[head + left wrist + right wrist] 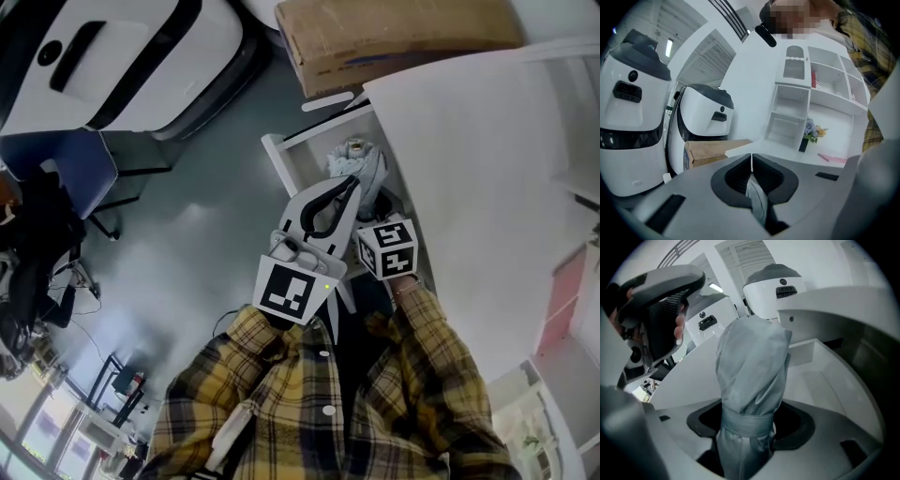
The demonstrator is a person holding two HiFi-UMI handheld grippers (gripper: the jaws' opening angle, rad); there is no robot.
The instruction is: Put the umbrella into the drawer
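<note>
The folded grey umbrella [362,165] stands upright over the open white drawer [281,157], which sticks out below the white tabletop [487,187]. My right gripper [372,204] is shut on the umbrella [752,366] just at its wrap strap, with a jaw on each side of the bundle. My left gripper [351,186] sits right beside it on the left, shut. In the left gripper view a strip of the umbrella's grey cloth [757,199] is pinched between the left gripper's [751,162] jaws. The umbrella's lower end is hidden by the grippers.
A cardboard box [394,37] lies past the drawer. Large white machines [131,56] stand on the grey floor to the left, and a blue chair [66,173] is nearer. A white shelf unit [811,93] and a small vase of flowers [811,132] are on the table.
</note>
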